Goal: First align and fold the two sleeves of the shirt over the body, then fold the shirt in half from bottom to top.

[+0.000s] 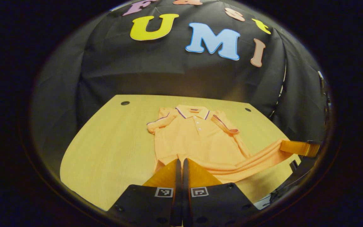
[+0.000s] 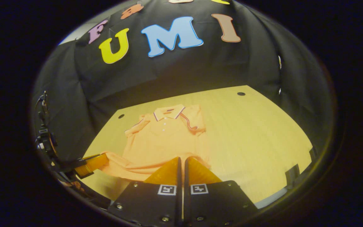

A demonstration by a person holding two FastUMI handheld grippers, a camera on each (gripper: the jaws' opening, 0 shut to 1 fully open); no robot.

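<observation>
Shirt [image 1: 197, 138]: soft cloth, hem pinched by both grippers.

A staged recording booth rather than a lived-in room. A black cloth wall [image 1: 175, 72] hangs in loose folds behind and around a pale wooden table [image 1: 106, 148], closing off the space on three sides. The tabletop has small round dark holes [image 1: 125, 103] near its far corners, like an office desk. Warm light falls on the wood while the surroundings stay dark. At the booth's edge, cables and dark hardware [image 2: 44, 135] hang against the cloth. An orange polo shirt [image 1: 194, 138] lies on the table.
</observation>
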